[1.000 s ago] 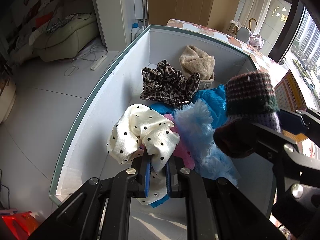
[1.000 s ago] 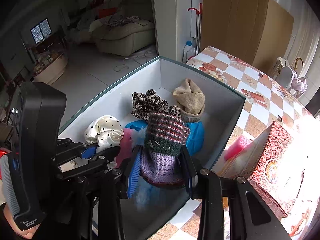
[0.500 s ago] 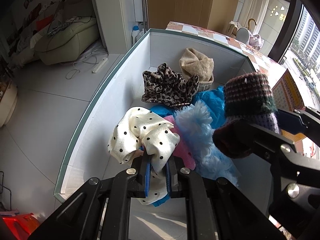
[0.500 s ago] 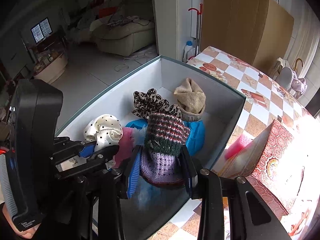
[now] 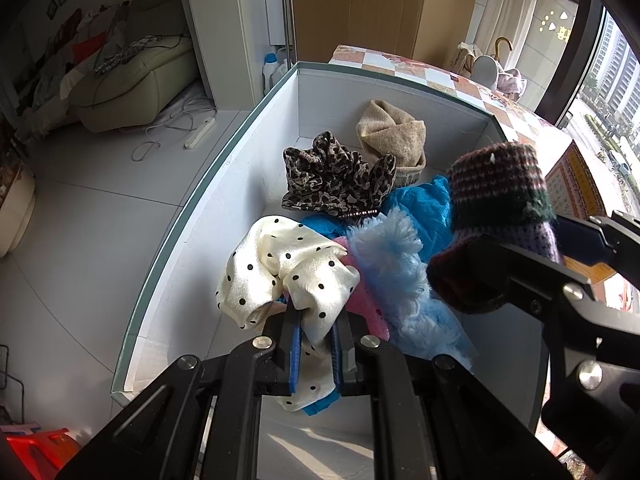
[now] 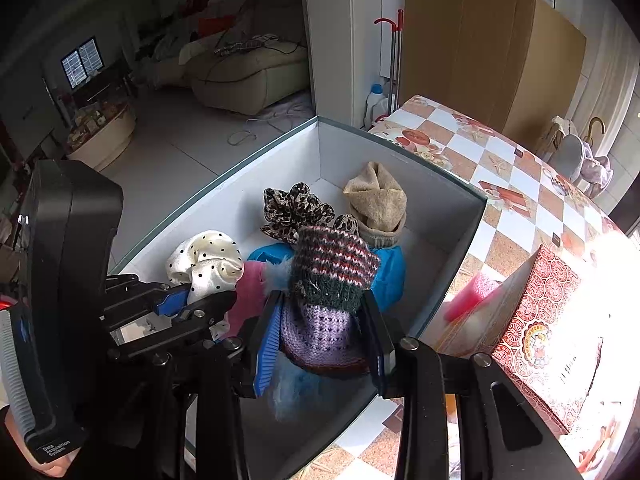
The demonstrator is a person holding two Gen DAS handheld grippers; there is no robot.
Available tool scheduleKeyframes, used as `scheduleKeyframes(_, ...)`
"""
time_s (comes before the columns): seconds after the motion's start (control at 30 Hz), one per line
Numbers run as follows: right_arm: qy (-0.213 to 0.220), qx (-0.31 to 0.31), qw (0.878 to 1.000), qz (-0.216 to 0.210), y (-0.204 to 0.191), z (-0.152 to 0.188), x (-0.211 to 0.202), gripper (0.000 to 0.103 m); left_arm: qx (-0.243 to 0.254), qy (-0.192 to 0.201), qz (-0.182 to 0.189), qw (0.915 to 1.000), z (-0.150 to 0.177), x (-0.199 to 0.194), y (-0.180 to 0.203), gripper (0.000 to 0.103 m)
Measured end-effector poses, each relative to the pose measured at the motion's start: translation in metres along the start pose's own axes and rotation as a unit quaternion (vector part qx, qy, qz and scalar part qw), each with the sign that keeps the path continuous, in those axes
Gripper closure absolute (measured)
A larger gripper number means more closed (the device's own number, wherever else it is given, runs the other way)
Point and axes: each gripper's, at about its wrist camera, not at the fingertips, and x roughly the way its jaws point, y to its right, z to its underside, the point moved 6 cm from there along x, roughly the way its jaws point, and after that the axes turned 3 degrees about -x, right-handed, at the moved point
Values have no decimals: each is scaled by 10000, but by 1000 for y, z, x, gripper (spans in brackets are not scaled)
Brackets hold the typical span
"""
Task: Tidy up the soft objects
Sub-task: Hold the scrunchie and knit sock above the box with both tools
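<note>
Little has changed over the last second: the left claw (image 5: 314, 344) stays clamped on the polka-dot scrunchie (image 5: 280, 272), the right claw (image 6: 320, 340) on the striped knit hat (image 6: 328, 280), both held above the white box (image 6: 440, 216); neither is released yet.

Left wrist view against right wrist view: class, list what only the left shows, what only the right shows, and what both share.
Only the left wrist view: a red stool on the floor.
Only the right wrist view: a pink item behind the patterned red box.
Both: the white bin, the left gripper shut on the polka-dot cloth, the right gripper shut on the knitted hat, the tan beanie and leopard scrunchie.
</note>
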Motion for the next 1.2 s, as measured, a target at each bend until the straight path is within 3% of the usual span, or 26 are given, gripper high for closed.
scheduleKeyframes(1.2, 9, 46, 10000, -67, -3, 3, 3, 65, 19, 84, -47, 10000, 4, -4, -2, 90)
